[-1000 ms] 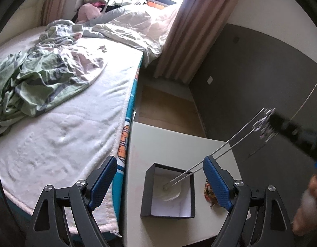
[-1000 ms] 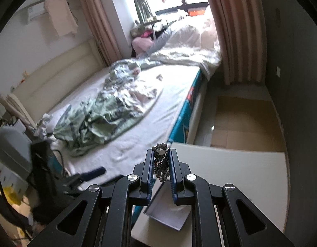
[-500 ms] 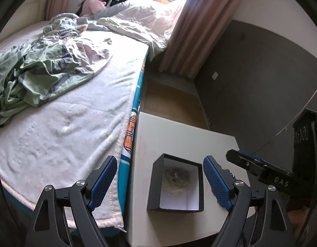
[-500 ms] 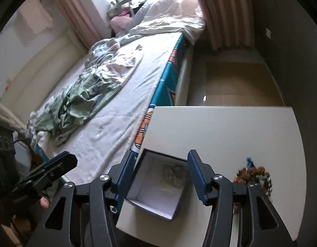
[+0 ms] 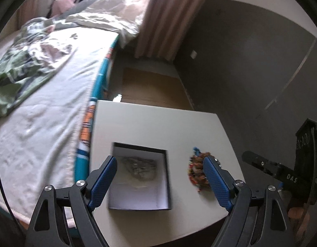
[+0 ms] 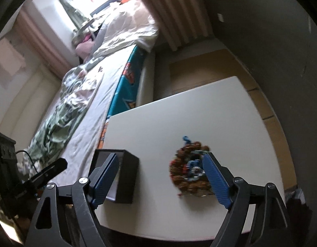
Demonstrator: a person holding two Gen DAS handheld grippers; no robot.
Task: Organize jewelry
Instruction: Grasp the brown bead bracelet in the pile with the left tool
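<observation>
Silver chain in black box, beaded bracelets beside, white table

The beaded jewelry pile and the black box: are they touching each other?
Apart. In the right wrist view a bare strip of the white table separates the beaded jewelry pile from the black box.

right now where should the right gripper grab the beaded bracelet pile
Come from above onto the bead pile, which lies flat and loose on the table, clear of the box. Close the fingers across the raised clump at its middle; the strands are too low to pinch from the side.
</observation>
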